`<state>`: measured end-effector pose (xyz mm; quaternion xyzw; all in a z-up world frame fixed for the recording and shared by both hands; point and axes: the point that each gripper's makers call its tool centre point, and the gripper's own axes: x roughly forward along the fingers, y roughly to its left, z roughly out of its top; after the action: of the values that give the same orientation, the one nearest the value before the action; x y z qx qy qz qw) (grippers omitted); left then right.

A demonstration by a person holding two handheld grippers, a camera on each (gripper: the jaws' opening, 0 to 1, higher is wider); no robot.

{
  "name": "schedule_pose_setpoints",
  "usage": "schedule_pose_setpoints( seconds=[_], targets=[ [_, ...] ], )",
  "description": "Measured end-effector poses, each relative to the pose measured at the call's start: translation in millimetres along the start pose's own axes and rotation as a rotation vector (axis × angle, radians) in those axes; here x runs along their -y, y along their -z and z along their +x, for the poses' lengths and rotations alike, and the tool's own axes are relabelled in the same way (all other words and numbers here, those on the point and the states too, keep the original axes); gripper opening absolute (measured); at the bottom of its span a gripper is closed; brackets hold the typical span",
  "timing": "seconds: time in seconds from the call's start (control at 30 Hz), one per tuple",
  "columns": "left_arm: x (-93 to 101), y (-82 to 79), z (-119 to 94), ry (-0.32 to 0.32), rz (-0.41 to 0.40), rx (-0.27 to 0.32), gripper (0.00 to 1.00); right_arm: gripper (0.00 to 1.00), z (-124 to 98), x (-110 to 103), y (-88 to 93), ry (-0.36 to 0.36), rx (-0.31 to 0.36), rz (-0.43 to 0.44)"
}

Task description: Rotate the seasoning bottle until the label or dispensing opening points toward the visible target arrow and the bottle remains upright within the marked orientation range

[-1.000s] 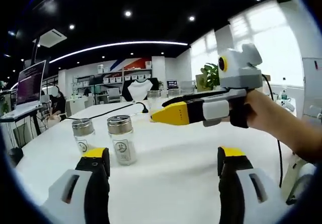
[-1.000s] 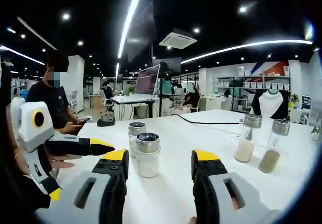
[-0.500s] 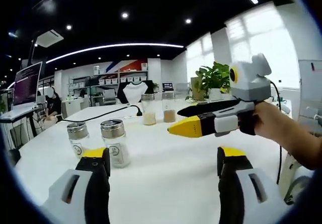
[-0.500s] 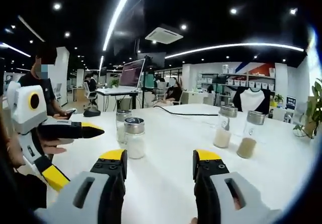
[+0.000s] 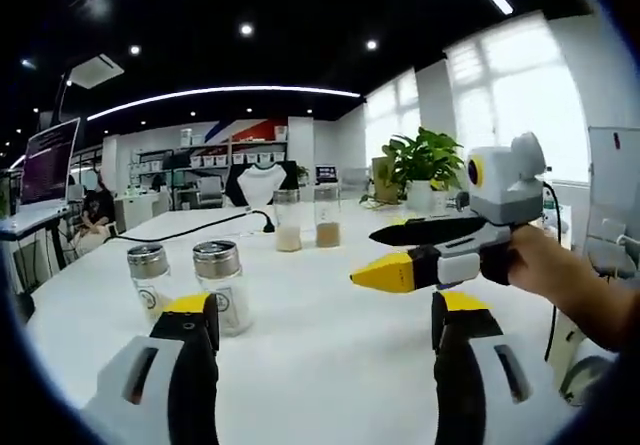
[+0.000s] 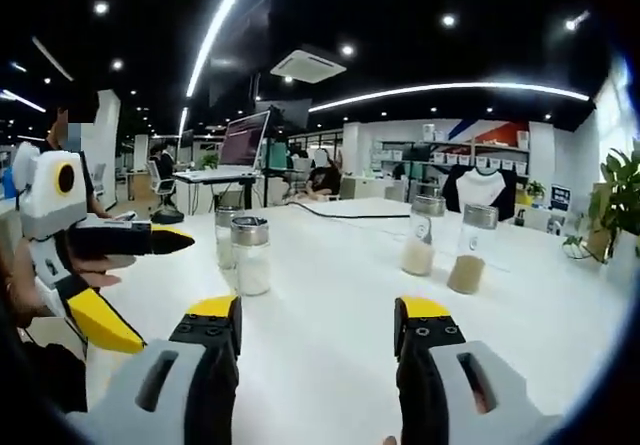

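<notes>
Since a second ago, both cameras have swung, so that two far jars (image 5: 288,227) of pale and tan powder now stand clear in the left gripper view, no longer behind the right gripper (image 5: 384,274). Both views ride above a smooth white table (image 5: 330,345).

Nearest the left gripper (image 5: 318,325) stand two clear glass seasoning bottles with ribbed metal caps: the seasoning bottle (image 5: 220,287), upright just beyond the left jaw's yellow tip, and a second bottle (image 5: 148,279) beside it. Each bears a pale label with a small round emblem; its writing is too small to read.

In the right gripper view the same pair (image 6: 251,256) stands upright, well ahead of the right gripper's own jaws.

Both grippers have their jaws spread wide, gripping nothing. A black cable (image 5: 190,229) trails across the far tabletop.
</notes>
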<state>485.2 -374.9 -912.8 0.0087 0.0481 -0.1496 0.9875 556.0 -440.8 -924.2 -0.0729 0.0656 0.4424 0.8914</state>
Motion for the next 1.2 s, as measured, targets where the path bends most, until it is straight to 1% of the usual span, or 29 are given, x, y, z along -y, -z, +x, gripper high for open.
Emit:
schedule_pose_setpoints(
  seconds=[0.03, 0.07, 0.1, 0.2, 0.27, 0.43, 0.6, 0.73, 0.8, 0.9, 0.97, 1.03, 1.07, 1.2],
  targets=[
    [0.3, -2.2, -1, 0.002, -0.004, 0.005, 0.93, 0.66, -2, 12, -0.3, 0.066, 0.018, 0.013],
    [1.1, -4.2, -1, 0.004, -0.006, 0.012, 0.93, 0.68, -3, 15, 0.0, 0.083, 0.023, 0.004],
    [1.9, -6.5, -1, 0.009, -0.009, 0.016, 0.93, 0.68, -4, 15, 2.4, 0.079, 0.014, -0.004],
    [4.2, -10.8, -4, 0.028, -0.027, 0.028, 0.93, 0.70, -7, 17, 4.9, 0.084, 0.016, 0.014],
    [3.0, -13.3, -5, 0.024, -0.029, 0.036, 0.93, 0.74, -7, 18, 5.9, 0.090, 0.021, 0.030],
    [-1.2, -19.9, -6, 0.014, -0.030, 0.057, 0.93, 0.77, -8, 21, 6.9, 0.107, 0.026, 0.028],
    [-1.8, -22.1, -9, 0.015, -0.022, 0.065, 0.93, 0.78, -8, 20, 5.1, 0.101, 0.034, 0.034],
    [-2.1, -23.1, -6, 0.021, 0.003, 0.066, 0.93, 0.78, -7, 16, 7.1, 0.090, 0.023, 0.024],
    [-3.9, -25.1, -5, 0.015, 0.018, 0.075, 0.93, 0.78, -7, 15, 8.1, 0.087, 0.023, 0.027],
    [-5.5, -28.8, 0, 0.022, 0.042, 0.075, 0.93, 0.79, -8, 14, 9.6, 0.087, 0.022, 0.033],
    [-6.2, -32.0, 1, 0.031, 0.043, 0.082, 0.93, 0.80, -10, 13, 10.4, 0.083, 0.024, 0.054],
    [-6.9, -34.9, 5, 0.049, 0.031, 0.094, 0.93, 0.81, -11, 13, 9.9, 0.086, 0.029, 0.058],
    [-7.2, -35.5, 7, 0.056, 0.033, 0.090, 0.93, 0.82, -12, 12, 10.0, 0.087, 0.027, 0.057],
    [-11.7, -39.1, 14, 0.059, 0.042, 0.092, 0.94, 0.83, -15, 11, 9.6, 0.085, 0.027, 0.056]
  ],
)
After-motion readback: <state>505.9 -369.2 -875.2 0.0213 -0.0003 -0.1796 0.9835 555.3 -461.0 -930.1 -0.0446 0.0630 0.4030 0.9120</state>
